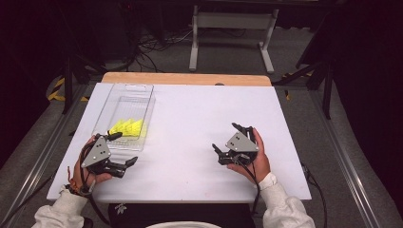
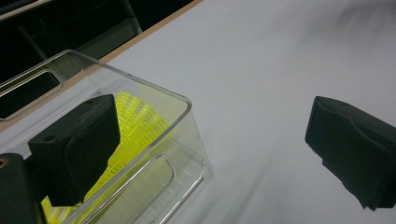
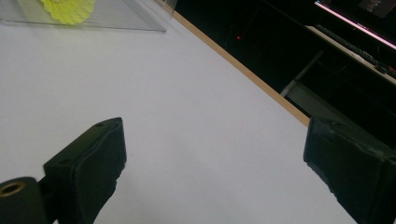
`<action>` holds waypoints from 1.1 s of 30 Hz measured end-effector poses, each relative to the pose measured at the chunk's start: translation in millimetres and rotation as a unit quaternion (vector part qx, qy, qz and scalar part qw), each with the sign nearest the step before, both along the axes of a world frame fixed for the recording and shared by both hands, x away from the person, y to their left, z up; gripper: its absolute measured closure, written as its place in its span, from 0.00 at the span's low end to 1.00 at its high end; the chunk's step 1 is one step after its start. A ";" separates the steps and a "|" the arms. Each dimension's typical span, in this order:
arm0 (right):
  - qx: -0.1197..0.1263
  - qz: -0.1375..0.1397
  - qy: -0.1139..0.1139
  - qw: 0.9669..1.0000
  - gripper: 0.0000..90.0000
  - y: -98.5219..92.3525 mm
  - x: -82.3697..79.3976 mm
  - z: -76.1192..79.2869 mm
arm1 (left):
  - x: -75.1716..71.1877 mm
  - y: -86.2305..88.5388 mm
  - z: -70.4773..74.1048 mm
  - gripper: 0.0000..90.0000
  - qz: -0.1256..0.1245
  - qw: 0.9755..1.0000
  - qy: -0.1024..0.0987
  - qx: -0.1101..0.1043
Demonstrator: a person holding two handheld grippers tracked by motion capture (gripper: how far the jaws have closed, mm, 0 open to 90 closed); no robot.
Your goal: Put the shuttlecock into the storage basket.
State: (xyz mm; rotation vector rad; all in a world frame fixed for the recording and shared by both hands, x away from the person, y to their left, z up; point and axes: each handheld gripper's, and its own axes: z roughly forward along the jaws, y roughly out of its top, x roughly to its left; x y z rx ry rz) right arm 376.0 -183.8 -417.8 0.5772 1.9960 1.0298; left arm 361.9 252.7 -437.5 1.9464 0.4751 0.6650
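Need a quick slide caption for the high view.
Both open grippers, left and right, rest on the white table; yellow shuttlecocks sit in the clear bin.

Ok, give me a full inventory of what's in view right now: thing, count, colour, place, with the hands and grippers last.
Clear bin: one, transparent plastic, left part of the table, long side running away from the person.
Shuttlecocks: yellow, count unclear, perhaps two, lying at the near end of the clear bin.
Table: one, white top with a wooden far edge.
Frame: one, pale grey metal, on the floor beyond the table.
Cables: several, dark, on the floor beyond the table at left.
Left gripper: one, black with grey plate, open, by the bin's near end, one jaw over its rim.
Right gripper: one, black with grey plate, open, above bare table at right.
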 end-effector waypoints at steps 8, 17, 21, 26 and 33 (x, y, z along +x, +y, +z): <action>0.002 -0.001 0.003 1.000 0.08 -7.1 -5.2 -5.3 | -0.2 -1.0 -0.4 0.04 -0.001 1.000 0.001 0.001; 0.010 -0.007 0.009 1.000 0.08 -19.1 -13.2 -11.5 | -0.9 -2.8 -0.9 0.05 -0.003 1.000 0.003 -0.001; 0.010 -0.007 0.011 1.000 0.08 -23.3 -17.1 -15.4 | -1.4 -2.9 -0.9 0.05 -0.003 1.000 0.002 -0.001; 0.018 -0.008 0.019 1.000 0.08 -31.8 -23.0 -21.0 | -2.3 -3.0 -1.1 0.04 -0.004 1.000 0.006 -0.003; 0.040 -0.008 0.025 0.999 0.07 -43.7 -29.8 -25.2 | -3.7 -4.1 -3.1 0.04 -0.002 1.000 0.011 -0.002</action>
